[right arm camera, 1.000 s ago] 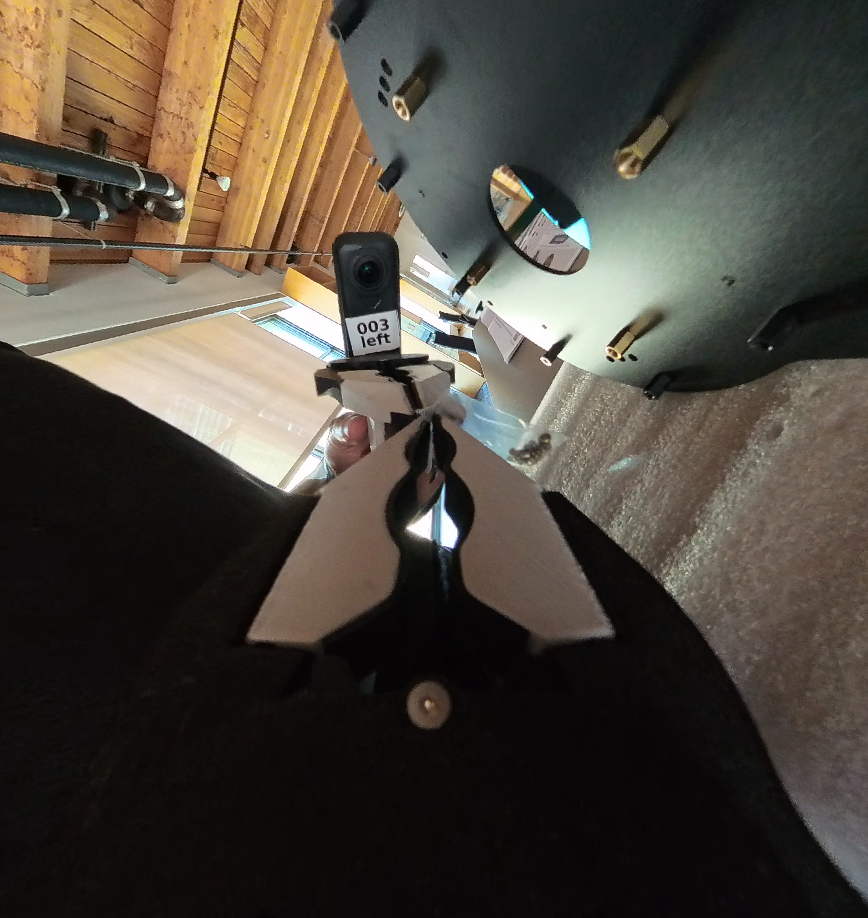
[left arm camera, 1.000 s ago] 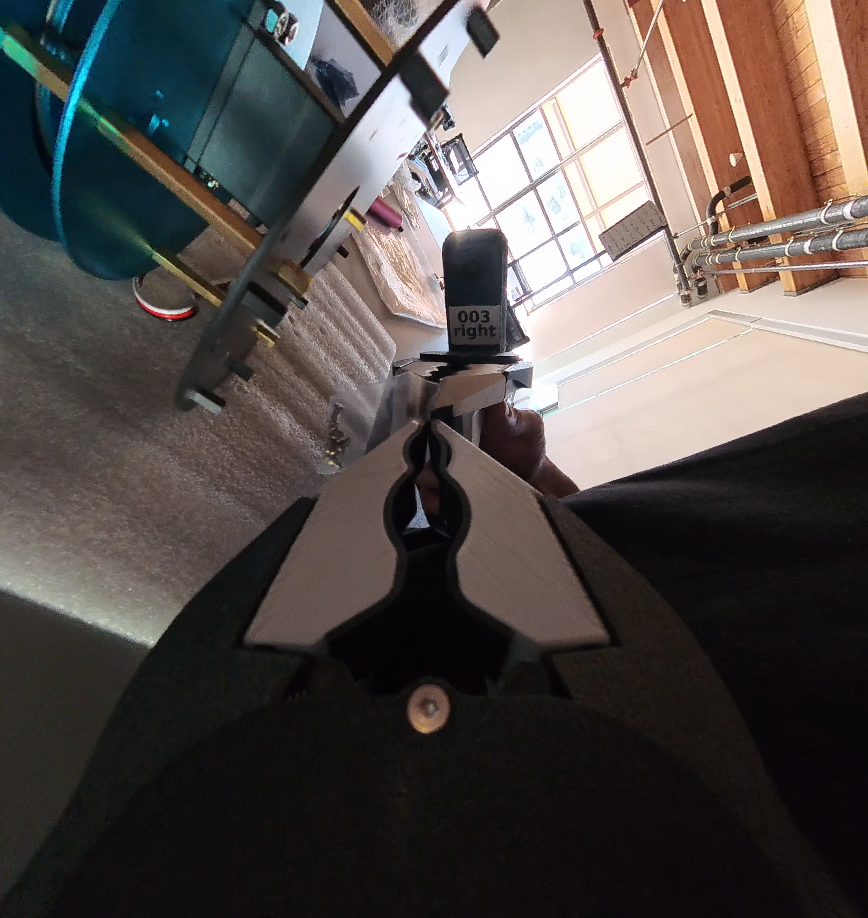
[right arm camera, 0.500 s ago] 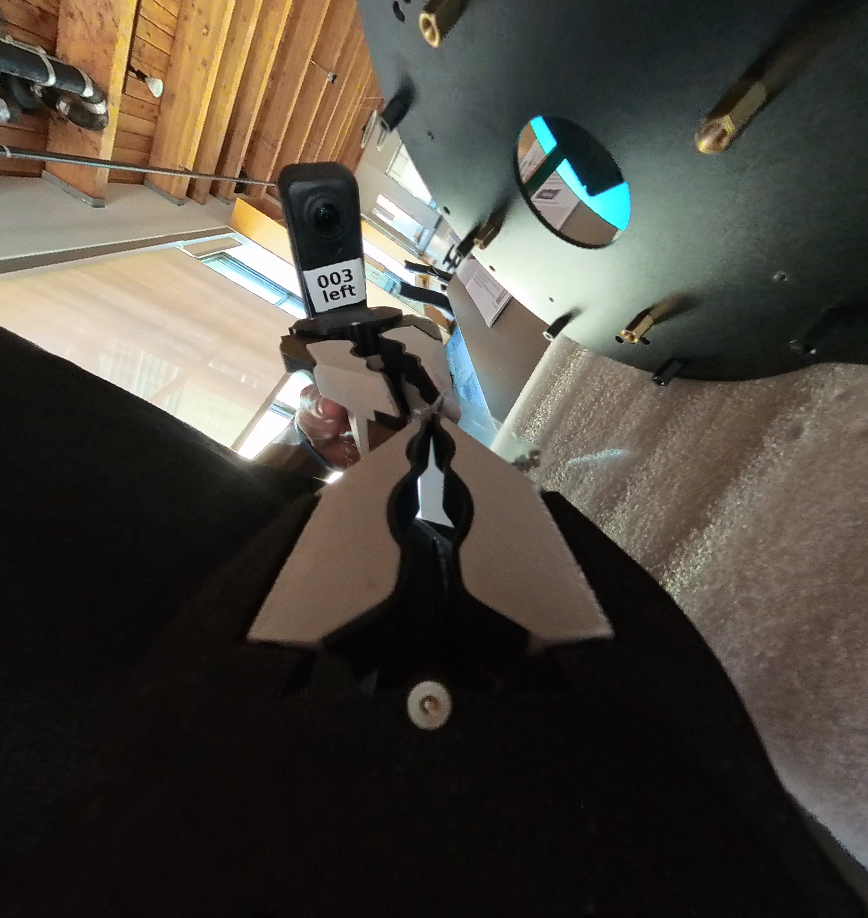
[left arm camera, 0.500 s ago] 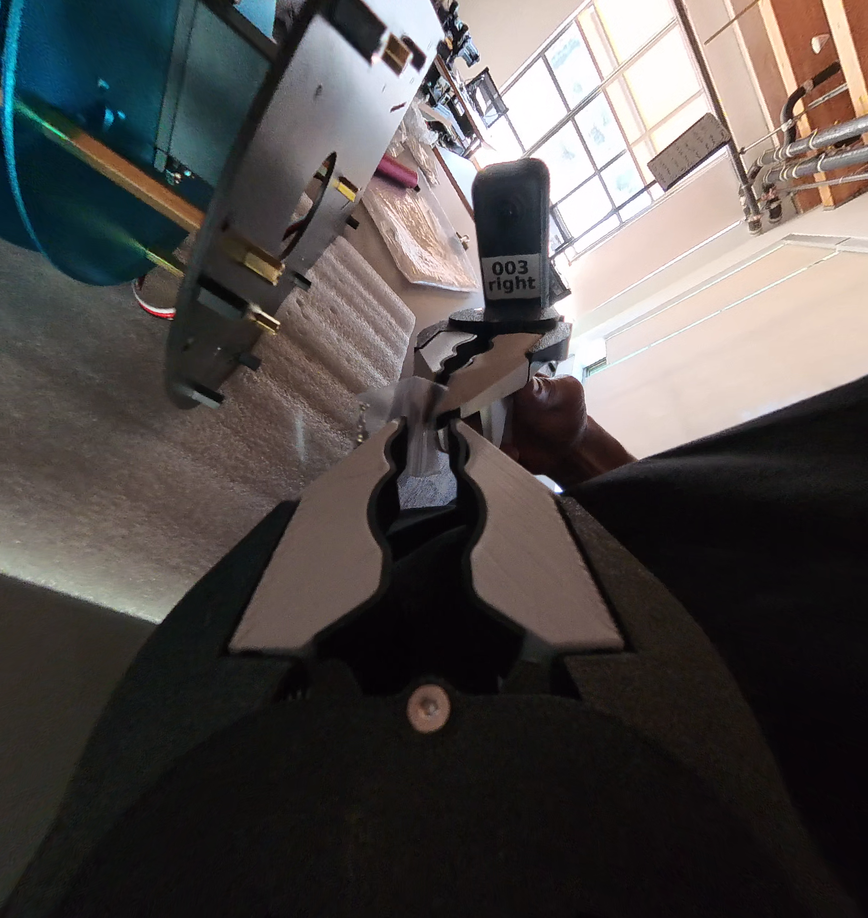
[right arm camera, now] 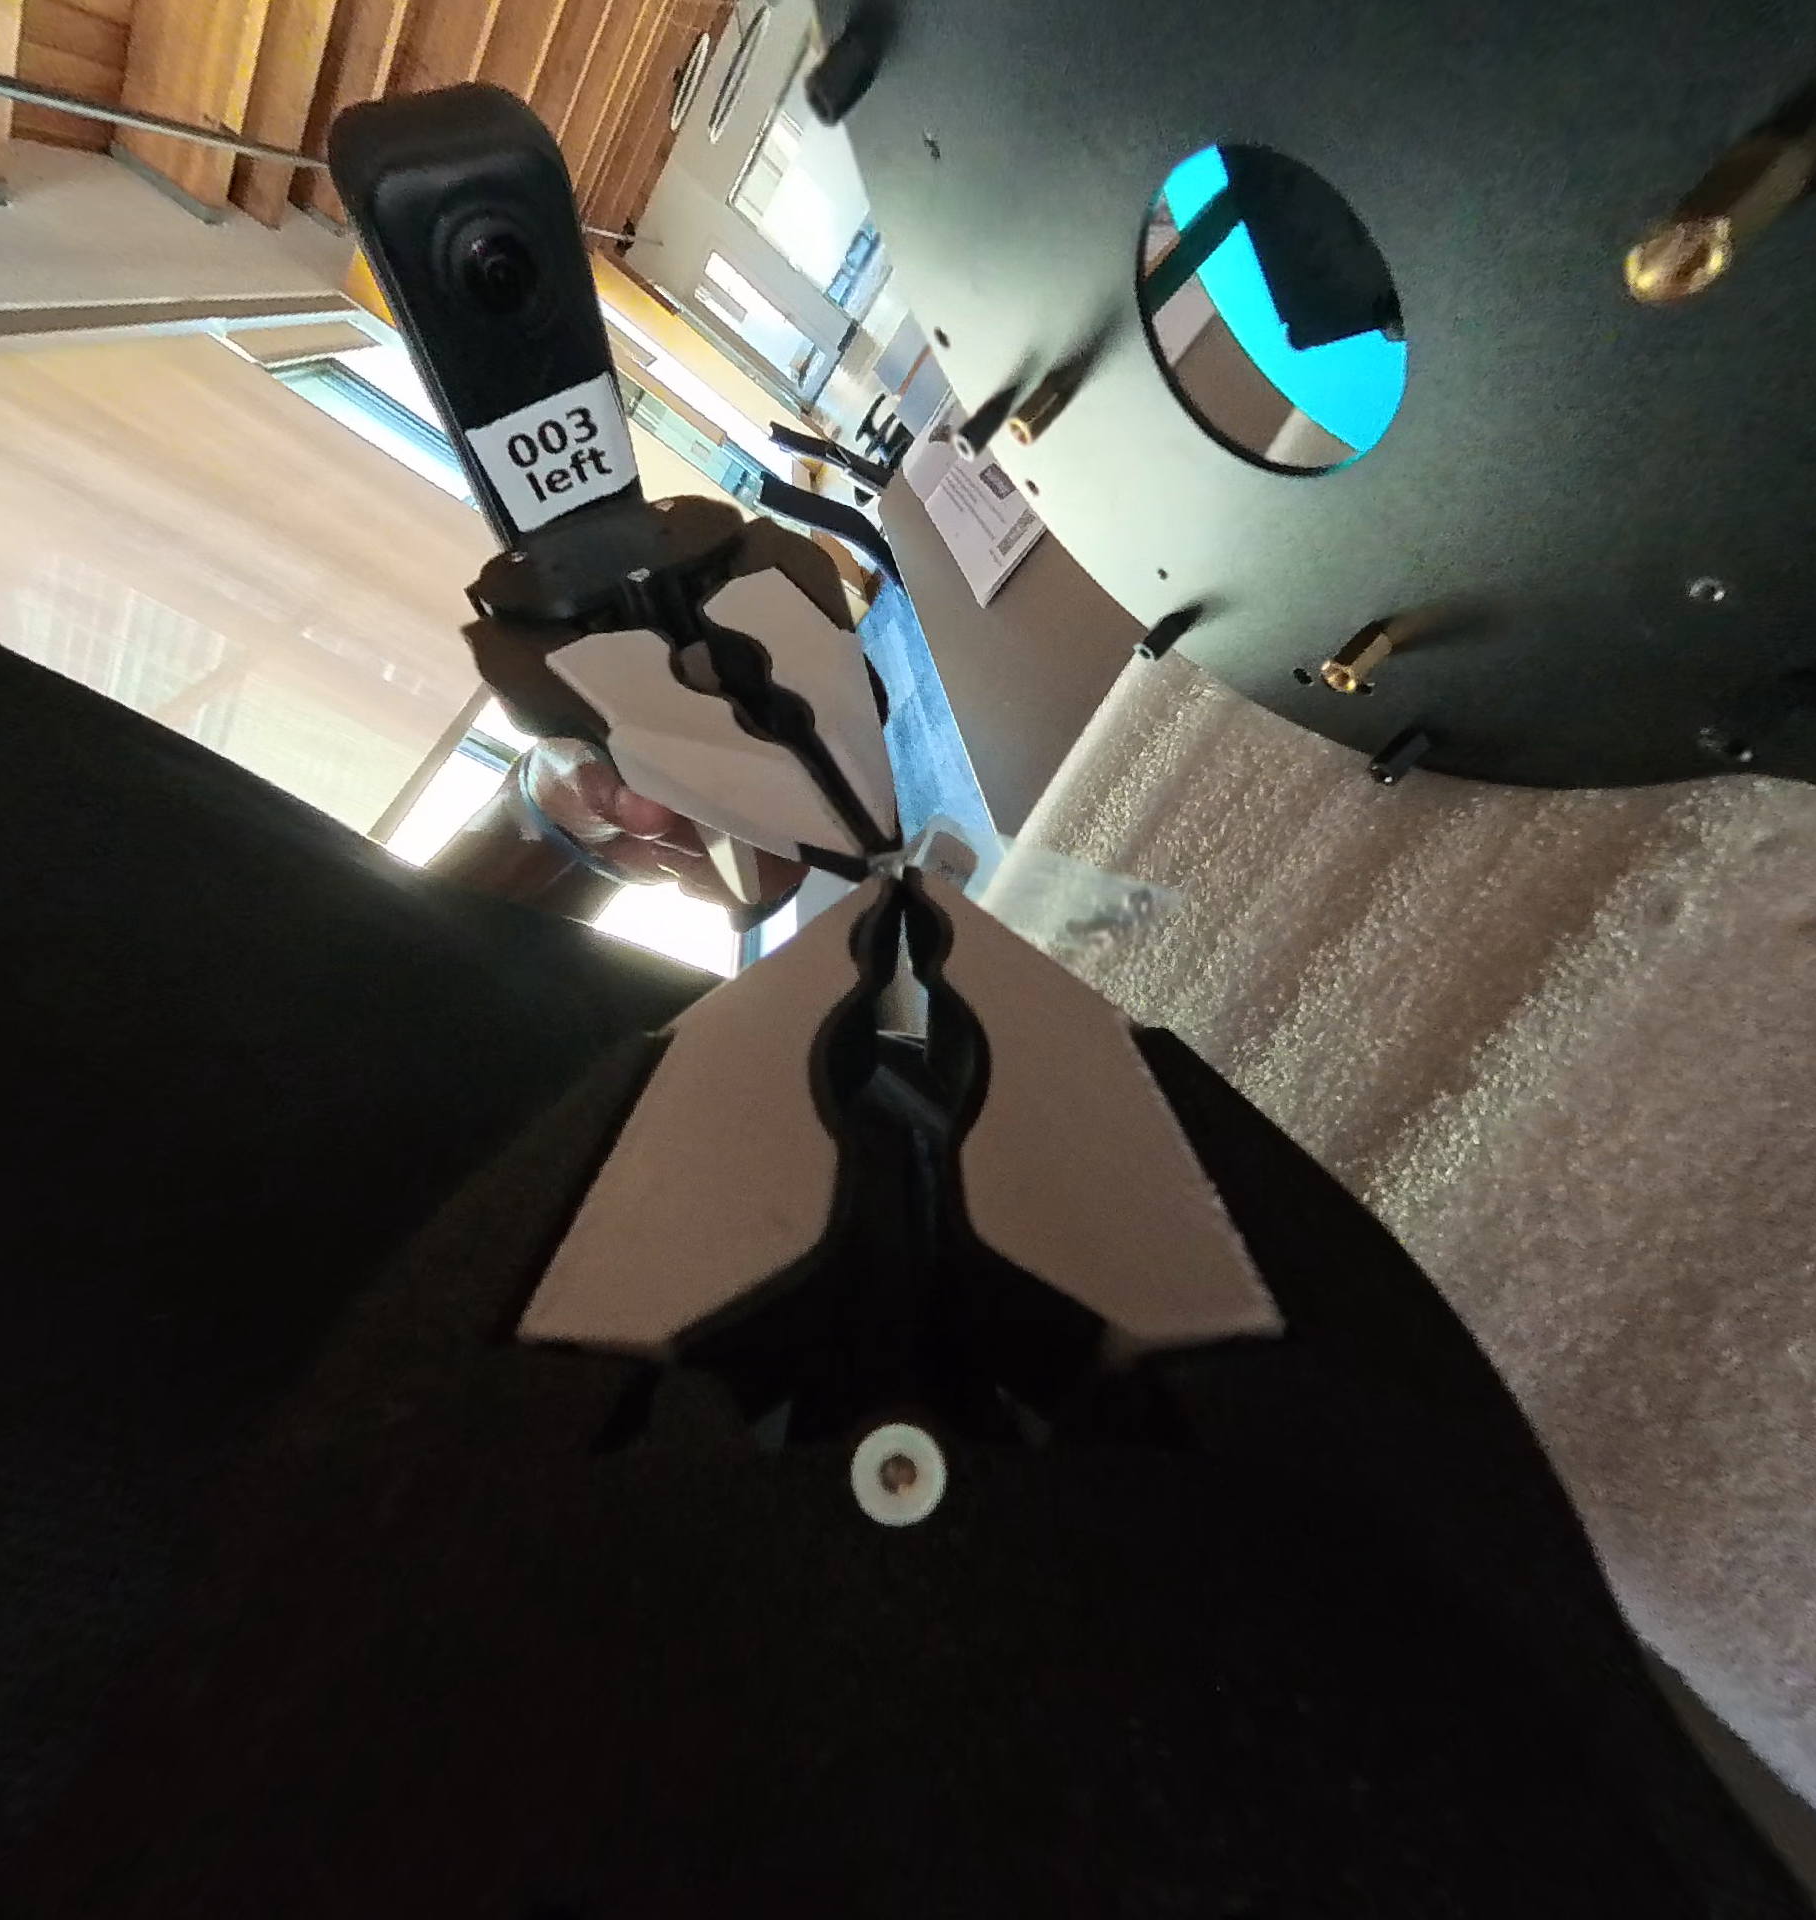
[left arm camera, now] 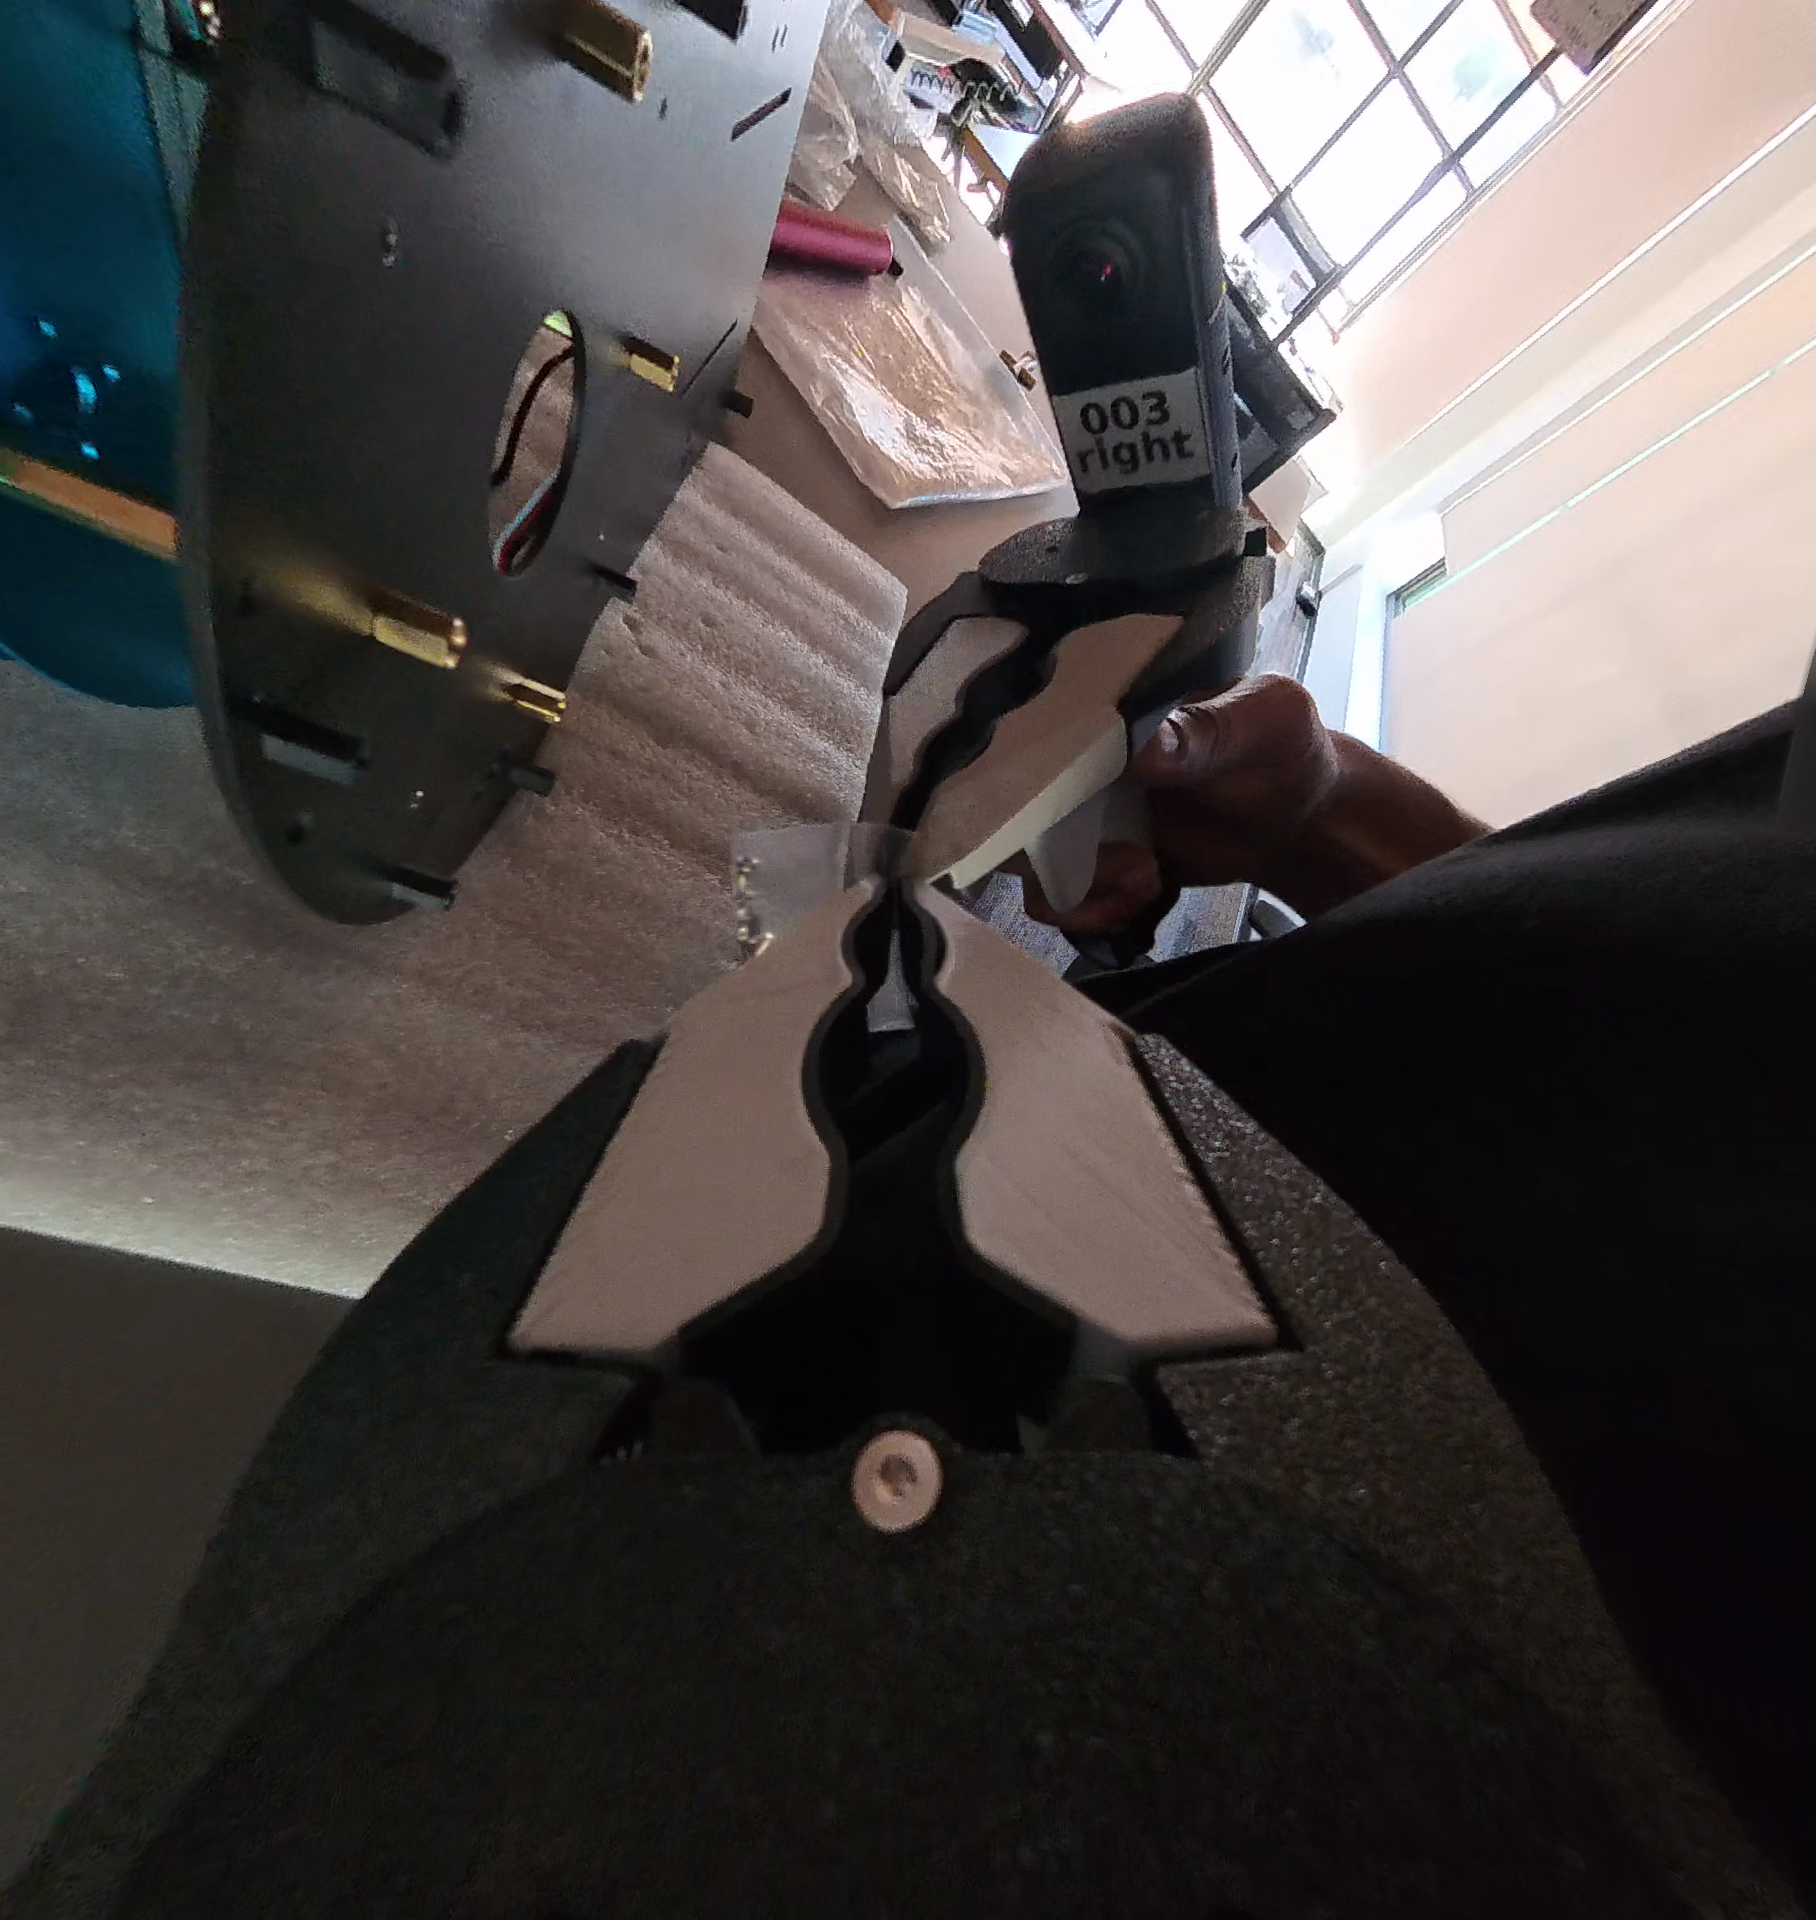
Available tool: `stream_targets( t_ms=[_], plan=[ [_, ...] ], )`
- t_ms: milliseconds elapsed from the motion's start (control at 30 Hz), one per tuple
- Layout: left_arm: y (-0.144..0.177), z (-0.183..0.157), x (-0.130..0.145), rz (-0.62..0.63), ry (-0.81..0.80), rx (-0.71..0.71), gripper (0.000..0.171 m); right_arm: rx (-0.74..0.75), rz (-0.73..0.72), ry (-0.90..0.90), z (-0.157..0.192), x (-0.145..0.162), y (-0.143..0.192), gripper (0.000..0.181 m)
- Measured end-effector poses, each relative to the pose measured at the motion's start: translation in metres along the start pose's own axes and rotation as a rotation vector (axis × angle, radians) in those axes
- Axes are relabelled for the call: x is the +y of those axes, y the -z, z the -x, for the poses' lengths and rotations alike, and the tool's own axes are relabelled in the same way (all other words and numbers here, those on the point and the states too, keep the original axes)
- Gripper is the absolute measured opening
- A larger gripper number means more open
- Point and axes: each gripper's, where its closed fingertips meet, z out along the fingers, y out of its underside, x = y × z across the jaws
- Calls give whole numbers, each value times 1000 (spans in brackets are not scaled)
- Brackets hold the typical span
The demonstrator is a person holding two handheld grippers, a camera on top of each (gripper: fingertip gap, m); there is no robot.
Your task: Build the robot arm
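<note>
left gripper (left arm camera: 896, 891): jaws pinched on small clear plastic bag of screws (left arm camera: 779, 883) | right gripper (right arm camera: 891, 883): jaws pinched on the same bag, tip to tip with the left | bag hangs between both tips, equally near each, above foam sheet (right arm camera: 1455, 987) | black round chassis plate with brass standoffs (left arm camera: 384, 436) beside.
</note>
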Motion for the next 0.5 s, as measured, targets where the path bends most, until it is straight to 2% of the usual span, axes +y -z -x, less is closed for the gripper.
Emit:
stream_targets(
  t_ms=[233,500],
  plan=[
    [1,10,0,35,-73,-99,0,22,21,-3,-5,1,1,0],
    [-1,18,2,27,0,-121,0,24,2,-23,-10,0,2,0]
  ],
)
